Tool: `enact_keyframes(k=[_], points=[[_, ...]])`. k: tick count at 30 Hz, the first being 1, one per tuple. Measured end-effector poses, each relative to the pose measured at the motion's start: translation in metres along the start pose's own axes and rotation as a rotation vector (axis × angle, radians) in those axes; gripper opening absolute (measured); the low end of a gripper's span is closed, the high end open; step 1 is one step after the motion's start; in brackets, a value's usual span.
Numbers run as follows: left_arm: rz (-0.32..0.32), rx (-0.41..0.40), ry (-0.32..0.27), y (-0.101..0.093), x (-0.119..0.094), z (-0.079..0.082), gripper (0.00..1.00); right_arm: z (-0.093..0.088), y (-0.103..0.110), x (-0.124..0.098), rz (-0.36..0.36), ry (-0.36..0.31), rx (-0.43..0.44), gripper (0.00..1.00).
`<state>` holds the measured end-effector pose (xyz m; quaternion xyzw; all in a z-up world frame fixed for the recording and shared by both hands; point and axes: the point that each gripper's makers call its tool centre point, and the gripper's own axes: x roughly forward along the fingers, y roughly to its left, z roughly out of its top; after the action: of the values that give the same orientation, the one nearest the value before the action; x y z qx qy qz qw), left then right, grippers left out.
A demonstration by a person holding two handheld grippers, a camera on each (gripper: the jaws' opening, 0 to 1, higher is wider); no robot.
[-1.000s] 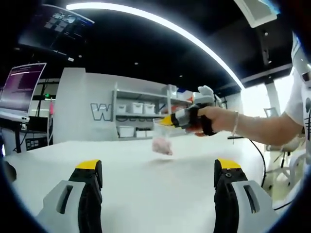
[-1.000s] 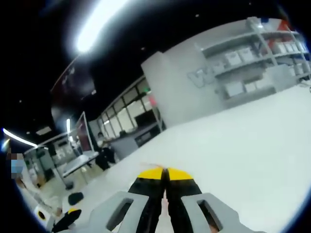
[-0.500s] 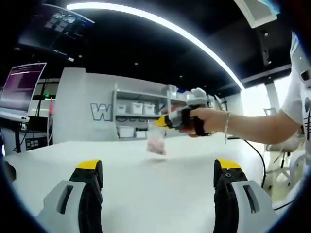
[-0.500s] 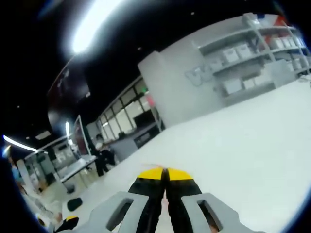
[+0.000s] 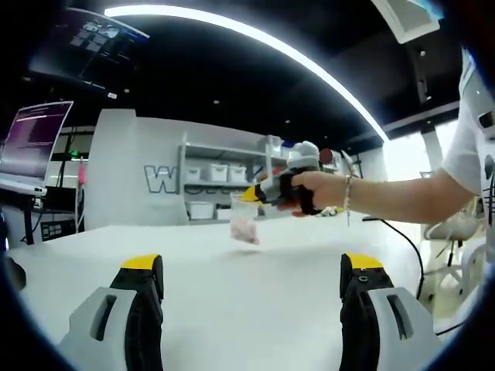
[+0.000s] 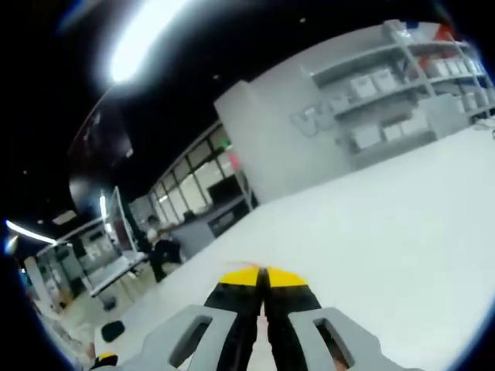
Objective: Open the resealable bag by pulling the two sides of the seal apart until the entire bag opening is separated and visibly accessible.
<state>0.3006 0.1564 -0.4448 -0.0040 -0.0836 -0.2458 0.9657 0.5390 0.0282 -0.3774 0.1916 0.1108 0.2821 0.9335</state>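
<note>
Barely started imo: right hand-held gripper point(image 5: 249, 194) is pinched on the small clear plastic resealable bag point(image 5: 244, 220) dangling above the white counter point(image 5: 247, 294), left hand-held gripper point(image 5: 251, 267) gaping wide, seal looks unopened.

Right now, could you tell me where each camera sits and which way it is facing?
Left gripper view: rides the left gripper, jaws wide apart, looking across the white table at the right gripper holding the bag aloft; the person's hand shows.
Right gripper view: rides the right gripper, jaws closed, tilted, looking over the table toward the shelves.
Shared: table, shelves and right gripper.
</note>
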Motion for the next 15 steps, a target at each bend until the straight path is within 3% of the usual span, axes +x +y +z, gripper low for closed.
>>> enact_keyframes(k=[15], points=[[0.007,-0.026,-0.014,0.003,0.001,0.003,0.92,0.002,-0.007,0.023,-0.016,0.020,-0.009,0.00]])
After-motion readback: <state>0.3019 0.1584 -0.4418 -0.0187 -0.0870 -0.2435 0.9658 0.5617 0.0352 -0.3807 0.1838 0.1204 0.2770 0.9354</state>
